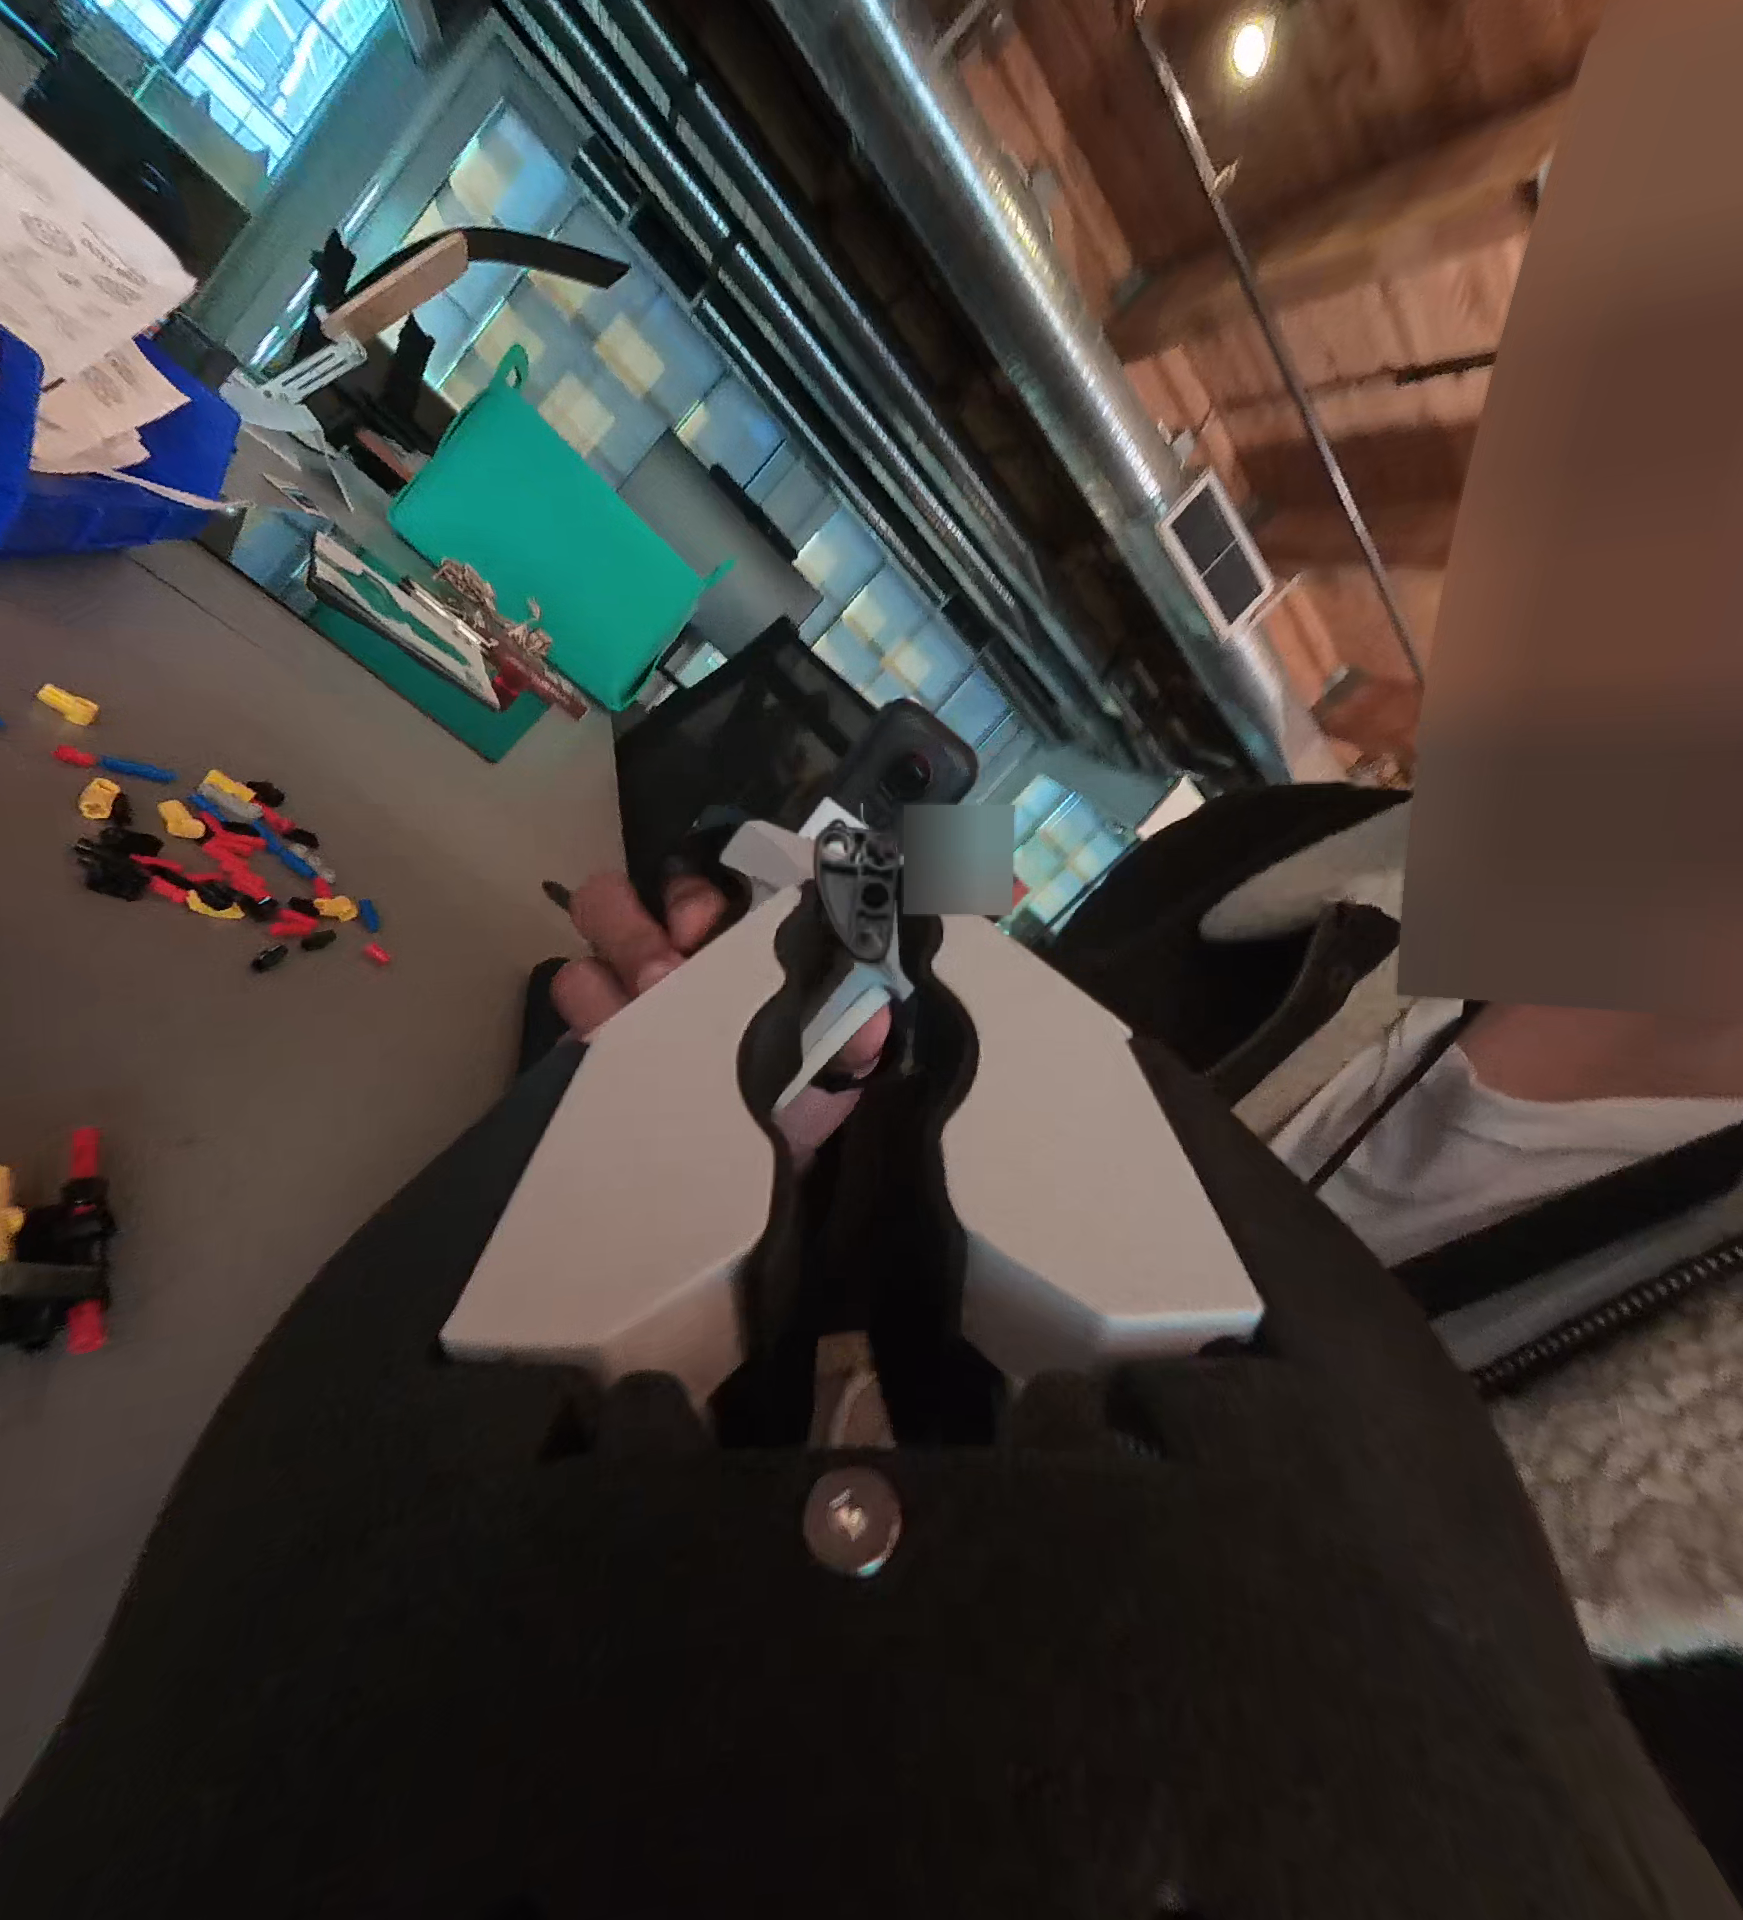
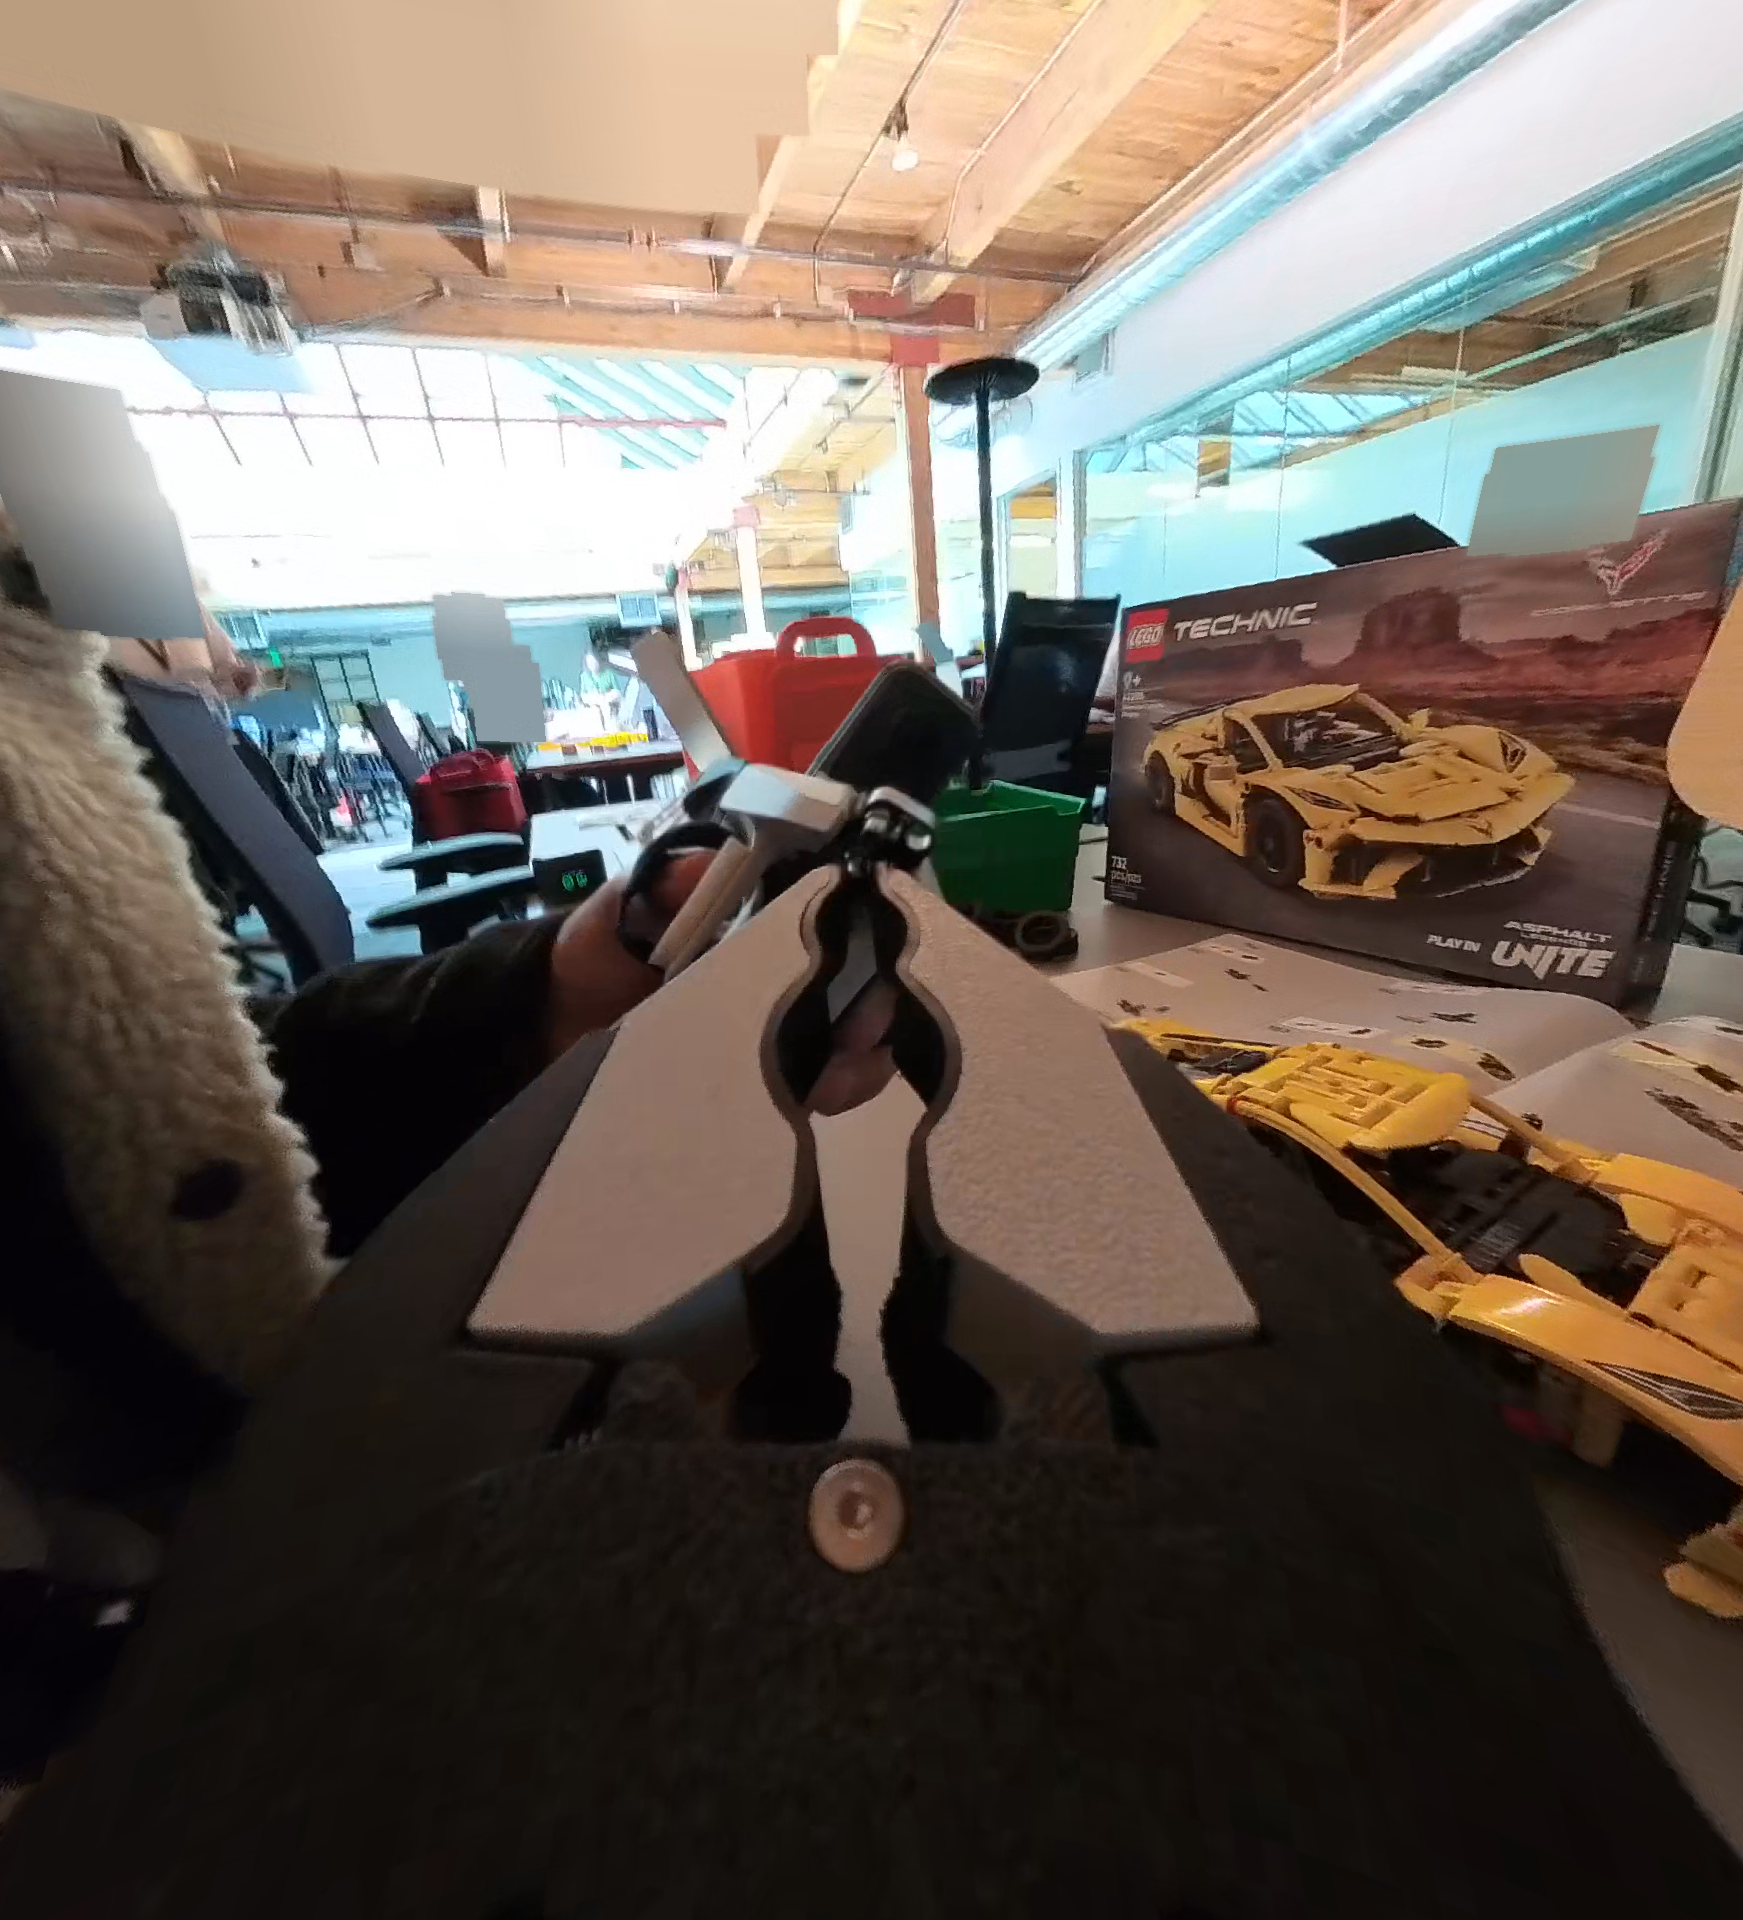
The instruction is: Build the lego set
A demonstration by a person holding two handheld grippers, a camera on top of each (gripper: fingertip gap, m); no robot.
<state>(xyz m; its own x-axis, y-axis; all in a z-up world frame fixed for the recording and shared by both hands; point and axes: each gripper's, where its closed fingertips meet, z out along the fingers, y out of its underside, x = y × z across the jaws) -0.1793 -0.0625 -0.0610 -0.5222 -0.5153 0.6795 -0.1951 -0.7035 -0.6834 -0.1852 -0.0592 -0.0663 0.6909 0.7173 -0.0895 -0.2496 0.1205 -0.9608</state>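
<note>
Grey matte tabletop (image 1: 223,1039) is carrying scattered plastic pegs (image 1: 223,852) at far left. Both the left gripper (image 1: 862,914) and right gripper (image 2: 872,862) are pinching one small dark angular piece (image 1: 862,883), jaws closed on it.

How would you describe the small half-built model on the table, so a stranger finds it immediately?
Start at the grey table in the left wrist view, below the scattered loose pieces. The small assembly sits alone near the left edge. Unlike the loose pieces, it is joined together: mostly black, with yellow, red and blue parts.
</note>
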